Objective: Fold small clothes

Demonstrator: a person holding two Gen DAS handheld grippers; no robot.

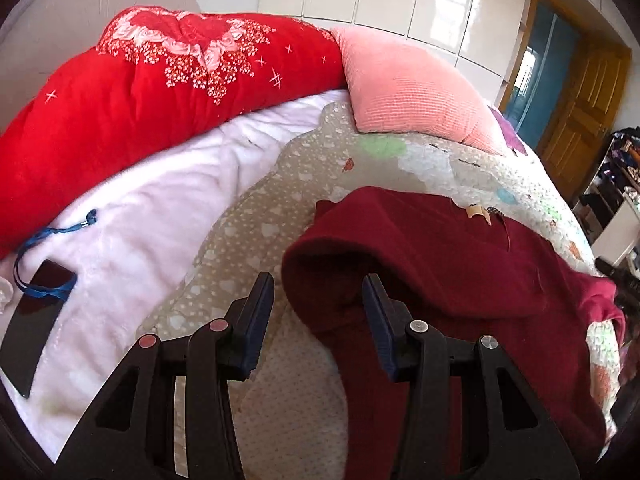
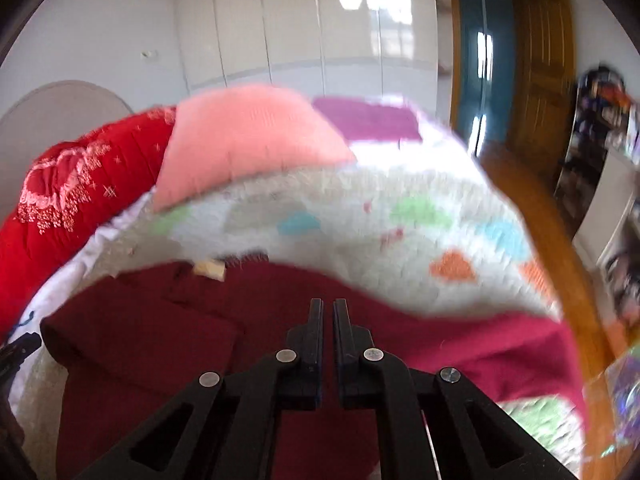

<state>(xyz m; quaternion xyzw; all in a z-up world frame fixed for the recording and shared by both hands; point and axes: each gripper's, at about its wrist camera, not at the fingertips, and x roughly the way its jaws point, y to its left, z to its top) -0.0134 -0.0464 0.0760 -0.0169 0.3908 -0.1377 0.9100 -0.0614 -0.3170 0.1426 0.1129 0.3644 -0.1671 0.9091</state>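
Hovering half-wide, the left gripper (image 1: 318,292) straddles a rolled fold of the maroon garment (image 1: 448,256) without pinching it. The right gripper (image 2: 328,312) is closed, empty, above the cloth. Garment lies mid-fold near the quilt's (image 2: 400,216) near edge; next, clamp that fold and carry it across.

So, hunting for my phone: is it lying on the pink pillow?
No, the phone lies on the white blanket, far from the pink pillow.

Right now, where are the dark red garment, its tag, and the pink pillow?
dark red garment (image 1: 460,280): left wrist view, middle of the cloth.
tag (image 1: 476,213): left wrist view, beige label at the neckline.
pink pillow (image 1: 416,92): left wrist view, centre of its face.
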